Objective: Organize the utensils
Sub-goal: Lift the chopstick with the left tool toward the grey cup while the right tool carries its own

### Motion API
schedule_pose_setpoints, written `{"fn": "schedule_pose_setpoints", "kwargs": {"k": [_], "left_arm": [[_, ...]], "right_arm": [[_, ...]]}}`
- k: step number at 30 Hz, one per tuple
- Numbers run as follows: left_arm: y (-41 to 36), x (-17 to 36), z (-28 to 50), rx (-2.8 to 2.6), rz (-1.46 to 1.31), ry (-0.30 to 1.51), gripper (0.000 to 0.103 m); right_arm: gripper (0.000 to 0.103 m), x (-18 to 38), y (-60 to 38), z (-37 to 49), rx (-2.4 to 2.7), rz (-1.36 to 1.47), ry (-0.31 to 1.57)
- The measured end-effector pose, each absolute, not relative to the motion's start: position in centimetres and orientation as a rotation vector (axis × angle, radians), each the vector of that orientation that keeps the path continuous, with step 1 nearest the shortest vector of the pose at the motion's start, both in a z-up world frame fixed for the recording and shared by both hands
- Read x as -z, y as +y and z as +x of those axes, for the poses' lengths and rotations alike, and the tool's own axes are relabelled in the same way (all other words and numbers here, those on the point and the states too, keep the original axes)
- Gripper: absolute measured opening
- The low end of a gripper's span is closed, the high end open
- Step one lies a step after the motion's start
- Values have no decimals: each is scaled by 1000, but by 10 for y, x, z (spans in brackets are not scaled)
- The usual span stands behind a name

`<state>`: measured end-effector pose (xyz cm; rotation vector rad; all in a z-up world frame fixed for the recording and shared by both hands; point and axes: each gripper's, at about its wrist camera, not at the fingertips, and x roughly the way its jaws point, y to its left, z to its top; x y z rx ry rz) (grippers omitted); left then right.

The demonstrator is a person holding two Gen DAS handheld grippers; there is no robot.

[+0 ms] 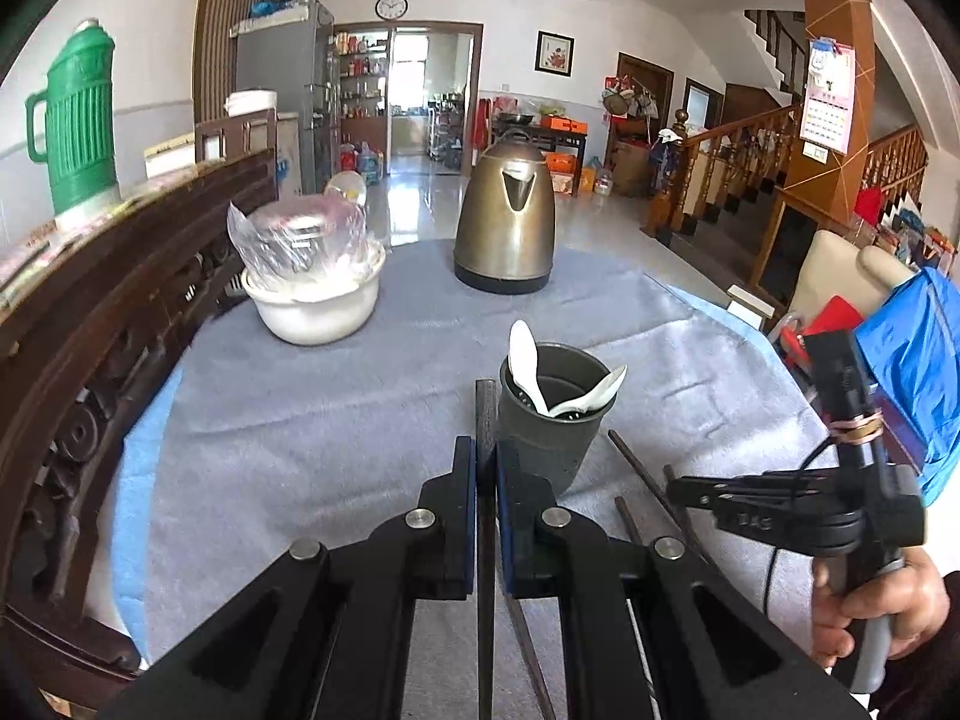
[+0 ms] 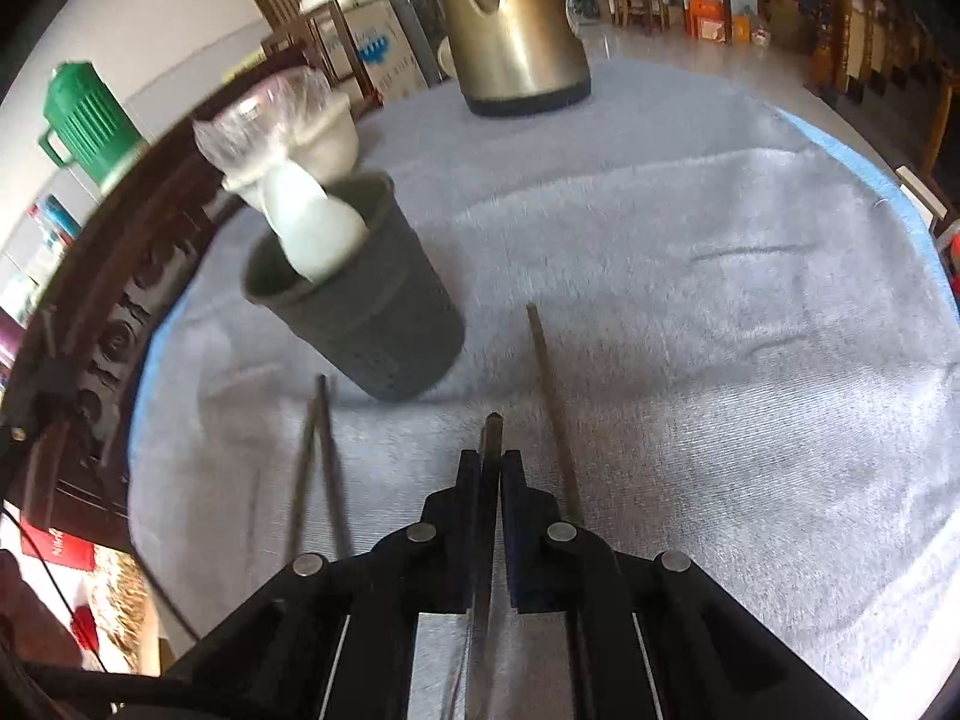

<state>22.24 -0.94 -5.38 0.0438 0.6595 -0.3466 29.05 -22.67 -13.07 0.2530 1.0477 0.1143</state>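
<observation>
A dark grey cup stands on the grey cloth with two white spoons leaning inside it. My left gripper is shut on a dark chopstick whose end rises just left of the cup. Other dark chopsticks lie on the cloth to the right of the cup. The right gripper hovers over them, gripped by a hand. In the right wrist view my right gripper is shut on another chopstick, with the cup ahead to the left. One loose chopstick lies to its right, two more to its left.
A brass-coloured kettle stands at the far side of the table. A white bowl holding a plastic-wrapped item sits at the far left. A carved wooden bench back borders the left edge, with a green jug behind it.
</observation>
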Motion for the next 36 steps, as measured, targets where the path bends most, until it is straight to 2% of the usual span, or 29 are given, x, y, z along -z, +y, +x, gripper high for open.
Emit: {"fn": "schedule_pose_setpoints", "kwargs": {"k": [11,36], "left_arm": [[-17,41,212,293,112,623,7],[-54,12,190,287,234,532,7]], "right_arm": [[6,76,-227,265,-145,292,885],[6,13,-239,232,-146,335,687]]}}
